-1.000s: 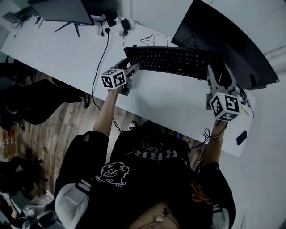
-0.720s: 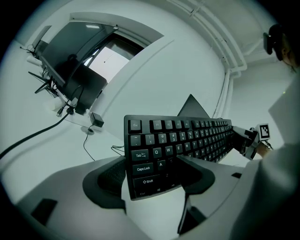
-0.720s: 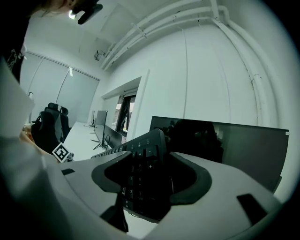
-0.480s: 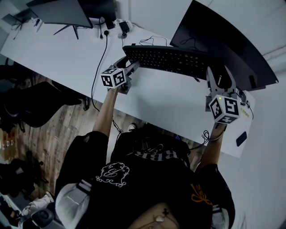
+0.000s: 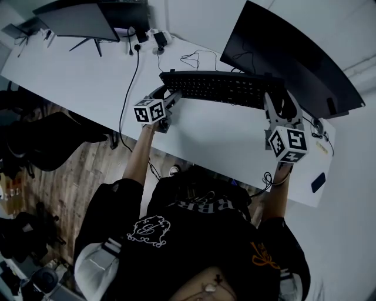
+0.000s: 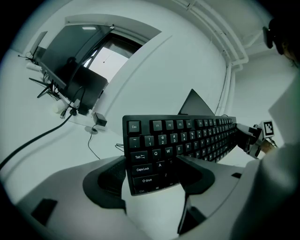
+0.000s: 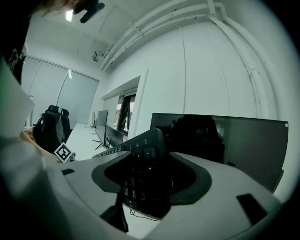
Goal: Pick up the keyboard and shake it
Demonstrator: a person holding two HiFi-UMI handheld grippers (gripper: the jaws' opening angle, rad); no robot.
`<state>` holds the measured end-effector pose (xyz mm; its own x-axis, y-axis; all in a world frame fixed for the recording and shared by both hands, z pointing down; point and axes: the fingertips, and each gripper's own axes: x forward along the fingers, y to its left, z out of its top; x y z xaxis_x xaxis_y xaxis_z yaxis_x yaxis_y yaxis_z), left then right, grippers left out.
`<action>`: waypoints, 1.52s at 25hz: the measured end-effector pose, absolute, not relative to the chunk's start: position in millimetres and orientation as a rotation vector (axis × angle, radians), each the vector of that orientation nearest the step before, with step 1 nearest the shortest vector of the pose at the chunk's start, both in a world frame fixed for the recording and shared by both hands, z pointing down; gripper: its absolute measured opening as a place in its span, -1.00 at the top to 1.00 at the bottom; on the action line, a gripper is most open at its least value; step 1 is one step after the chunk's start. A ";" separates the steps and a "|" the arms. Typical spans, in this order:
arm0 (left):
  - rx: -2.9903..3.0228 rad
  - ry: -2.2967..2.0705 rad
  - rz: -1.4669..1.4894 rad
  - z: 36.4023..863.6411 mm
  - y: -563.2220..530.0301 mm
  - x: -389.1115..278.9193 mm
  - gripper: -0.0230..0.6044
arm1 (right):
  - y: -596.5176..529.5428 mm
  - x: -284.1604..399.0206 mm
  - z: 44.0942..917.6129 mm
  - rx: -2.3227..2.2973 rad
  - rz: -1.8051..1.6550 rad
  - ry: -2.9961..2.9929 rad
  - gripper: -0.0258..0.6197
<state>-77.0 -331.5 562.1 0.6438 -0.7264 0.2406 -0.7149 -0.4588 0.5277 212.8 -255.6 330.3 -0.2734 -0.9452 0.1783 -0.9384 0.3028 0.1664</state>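
Note:
A black keyboard [image 5: 223, 88] hangs in the air just above the white desk [image 5: 76, 76], gripped at both ends. My left gripper [image 5: 170, 97] is shut on its left end; in the left gripper view the jaws [image 6: 150, 171] clamp the keyboard [image 6: 187, 136] around the Caps Lock and Shift keys, keys facing the camera. My right gripper [image 5: 279, 106] is shut on the right end; in the right gripper view the keyboard [image 7: 140, 154] stands on edge between the jaws [image 7: 150, 180]. The right gripper [image 6: 251, 140] also shows at the keyboard's far end.
A large dark monitor [image 5: 294, 53] stands right behind the keyboard. A second monitor [image 5: 76, 17], a power adapter [image 5: 158, 38] and a black cable [image 5: 132, 76] lie at the back left. A dark office chair [image 5: 47, 135] stands beside the desk at left.
The keyboard stays held at both ends. Its left end with my left gripper rose a little and has come back down; the right gripper has hardly moved.

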 end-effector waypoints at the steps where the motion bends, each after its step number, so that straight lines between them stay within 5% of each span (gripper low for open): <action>1: 2.269 -1.122 -0.023 559.1 -332.0 -78.0 -0.13 | -255.5 213.8 330.3 1.727 -0.035 -2.336 0.12; 38: 1.909 -1.231 0.605 649.5 -250.8 -144.4 -0.13 | -286.4 233.6 607.9 1.583 1.178 -2.200 0.13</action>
